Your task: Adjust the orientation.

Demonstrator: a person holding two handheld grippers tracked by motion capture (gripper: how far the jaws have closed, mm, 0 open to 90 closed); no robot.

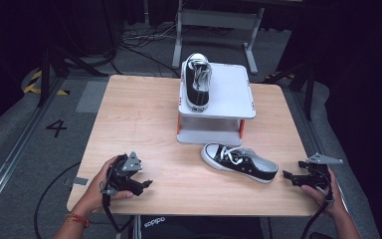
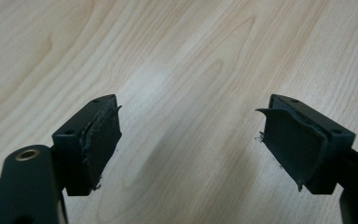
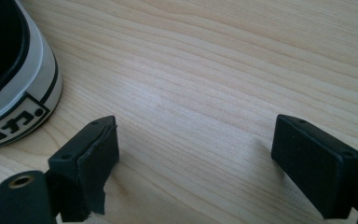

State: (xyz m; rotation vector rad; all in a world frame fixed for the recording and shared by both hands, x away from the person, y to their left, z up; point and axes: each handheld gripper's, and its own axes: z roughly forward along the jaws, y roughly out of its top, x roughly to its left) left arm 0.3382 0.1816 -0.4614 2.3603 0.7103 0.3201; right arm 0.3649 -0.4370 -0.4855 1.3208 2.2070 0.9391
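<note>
Loose sneaker (image 1: 239, 163) flat on the surface (image 1: 144, 124) just before the grey stand (image 1: 218, 99), long axis toe-left to heel-right, heel nearest the right gripper (image 1: 289, 177), fingers spread and empty; left gripper (image 1: 146, 184) farther off, likewise spread.

Both hands sit low in the high view: left claw (image 1: 146, 183) at lower left, right claw (image 1: 286, 175) at lower right, each pointing inward. Both have jaws spread wide, nothing between them, forearms entering from the bottom edge.
</note>
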